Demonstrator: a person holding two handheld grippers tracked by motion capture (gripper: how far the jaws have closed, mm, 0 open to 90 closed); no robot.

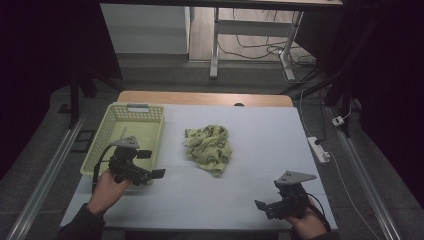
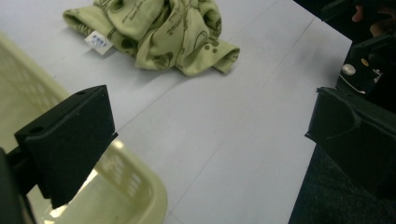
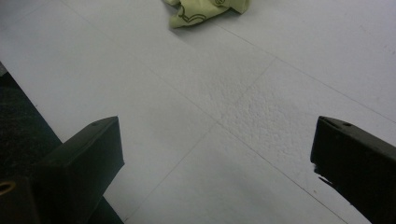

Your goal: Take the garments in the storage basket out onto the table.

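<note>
Two grippers are hovering with jaws spread, left gripper (image 1: 153, 164) over the pale-green plastic basket (image 1: 116, 120), right gripper (image 1: 261, 206) near-right. Crumpled green patterned cloth (image 1: 210, 147) is lying mid-table, untouched; reaching it likely comes next.

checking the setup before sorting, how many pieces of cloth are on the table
1. One crumpled yellow-green patterned cloth lies mid-table on the white table cover, right of the pale yellow plastic basket. From the high view the basket looks empty, though the left gripper hides part of it.
</note>
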